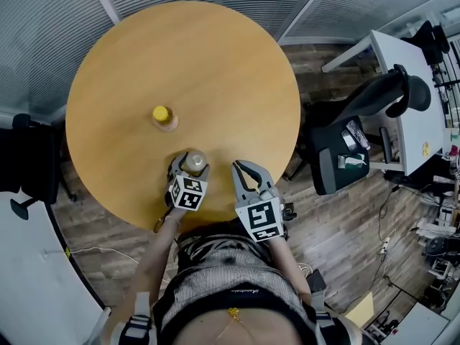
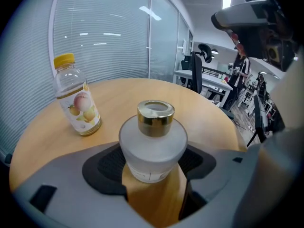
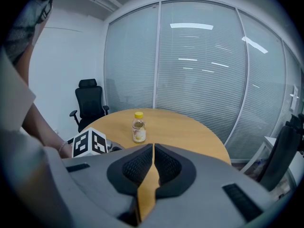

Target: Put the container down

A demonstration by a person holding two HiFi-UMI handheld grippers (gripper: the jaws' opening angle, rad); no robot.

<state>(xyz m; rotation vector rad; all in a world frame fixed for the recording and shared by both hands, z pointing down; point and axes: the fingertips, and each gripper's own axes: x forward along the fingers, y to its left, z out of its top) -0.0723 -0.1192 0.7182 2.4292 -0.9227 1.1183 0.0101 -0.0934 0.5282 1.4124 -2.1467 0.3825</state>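
Note:
A frosted glass container [image 1: 194,161] [image 2: 152,148] with a gold neck stands upright between the jaws of my left gripper [image 1: 189,165] [image 2: 153,164], which is shut on its body. It is over the near edge of the round wooden table [image 1: 215,70]. I cannot tell whether its base touches the top. My right gripper [image 1: 243,169] [image 3: 153,147] hangs just right of it at the table's edge, shut, with nothing between its pads. The left gripper's marker cube [image 3: 89,143] shows in the right gripper view.
A juice bottle [image 1: 163,116] [image 2: 76,96] [image 3: 138,127] with a yellow cap stands near the table's middle, beyond the container. A black office chair [image 1: 359,135] and a white desk [image 1: 410,99] are to the right. Another black chair [image 1: 29,157] is at the left.

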